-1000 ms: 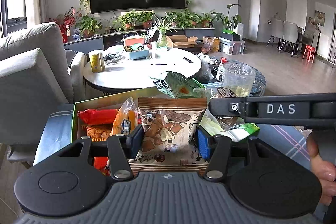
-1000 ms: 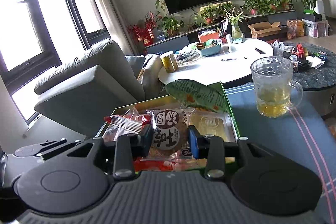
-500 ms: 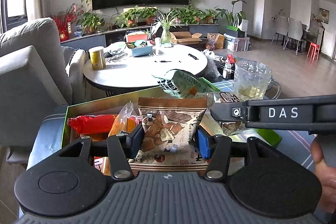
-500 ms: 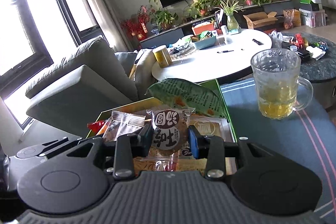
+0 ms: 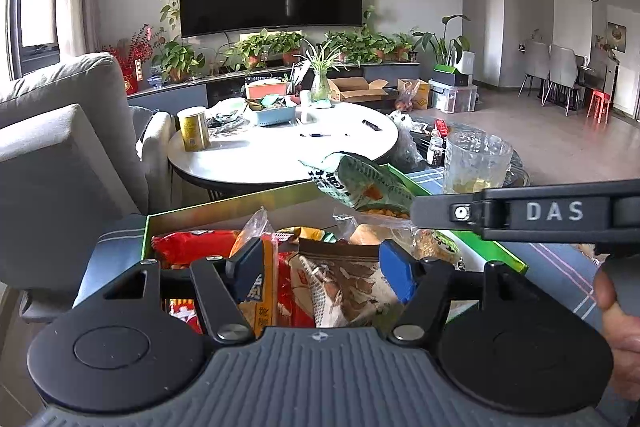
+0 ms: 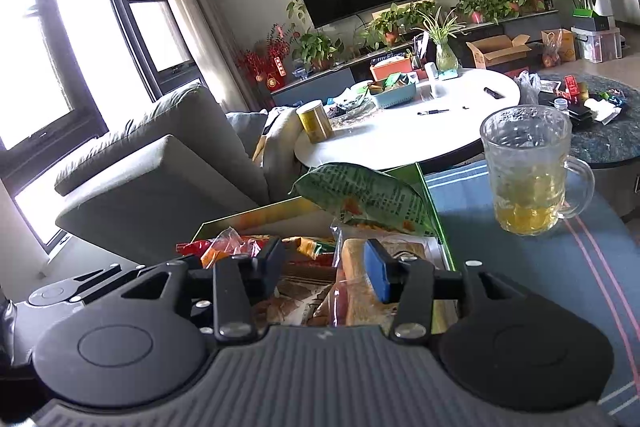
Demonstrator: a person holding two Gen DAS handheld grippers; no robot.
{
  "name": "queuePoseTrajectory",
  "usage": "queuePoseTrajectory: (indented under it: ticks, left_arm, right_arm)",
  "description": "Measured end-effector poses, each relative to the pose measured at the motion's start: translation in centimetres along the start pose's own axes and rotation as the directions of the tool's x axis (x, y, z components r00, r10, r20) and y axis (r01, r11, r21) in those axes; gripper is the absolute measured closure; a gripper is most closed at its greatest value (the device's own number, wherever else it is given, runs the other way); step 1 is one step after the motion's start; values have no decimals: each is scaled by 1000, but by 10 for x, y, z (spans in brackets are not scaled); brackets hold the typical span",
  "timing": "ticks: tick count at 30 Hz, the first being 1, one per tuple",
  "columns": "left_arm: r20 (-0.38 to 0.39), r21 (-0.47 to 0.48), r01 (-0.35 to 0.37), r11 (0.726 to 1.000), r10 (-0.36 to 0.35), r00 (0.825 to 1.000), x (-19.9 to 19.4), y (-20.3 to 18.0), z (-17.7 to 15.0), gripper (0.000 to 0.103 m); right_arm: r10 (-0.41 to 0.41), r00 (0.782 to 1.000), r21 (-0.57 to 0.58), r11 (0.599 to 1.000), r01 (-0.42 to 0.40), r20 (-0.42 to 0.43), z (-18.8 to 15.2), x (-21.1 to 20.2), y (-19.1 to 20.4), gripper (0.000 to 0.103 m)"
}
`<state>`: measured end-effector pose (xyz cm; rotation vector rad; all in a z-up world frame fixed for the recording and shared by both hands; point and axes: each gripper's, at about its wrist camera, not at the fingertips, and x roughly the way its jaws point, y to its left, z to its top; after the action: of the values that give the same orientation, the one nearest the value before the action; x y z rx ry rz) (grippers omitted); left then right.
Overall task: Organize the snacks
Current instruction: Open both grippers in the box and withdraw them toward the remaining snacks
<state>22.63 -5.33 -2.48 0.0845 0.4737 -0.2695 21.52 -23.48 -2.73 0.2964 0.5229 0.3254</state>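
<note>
A green snack box (image 5: 224,205) (image 6: 438,211) sits in front of me, filled with several snack packs. My left gripper (image 5: 320,267) is open above a brown printed pack (image 5: 344,287), with an orange pack (image 5: 264,283) and a red pack (image 5: 192,247) to its left. My right gripper (image 6: 326,263) is open over the box, above a clear-wrapped bread pack (image 6: 356,275). A green bag (image 5: 360,183) (image 6: 360,195) leans at the box's far right corner. The right gripper's body (image 5: 540,213) crosses the left wrist view at the right.
A glass mug with yellow liquid (image 6: 528,171) (image 5: 476,163) stands right of the box on a blue striped cloth (image 6: 560,267). Behind it is a round white table (image 5: 280,151) with a yellow can (image 5: 193,129). A grey sofa (image 5: 52,147) is on the left.
Both grippers opened wider and let go of their packs: the brown pack and the round biscuit pack now lie in the box. Both views shifted slightly.
</note>
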Motion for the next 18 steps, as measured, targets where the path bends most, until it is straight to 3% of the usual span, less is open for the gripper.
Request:
queuePoseTrajectory:
  ticks: [18]
  left_arm:
    - [-78, -89, -26, 996, 19, 997, -68, 16, -51, 37]
  right_arm:
    - [-23, 991, -10, 1000, 21, -134, -58, -54, -8, 39]
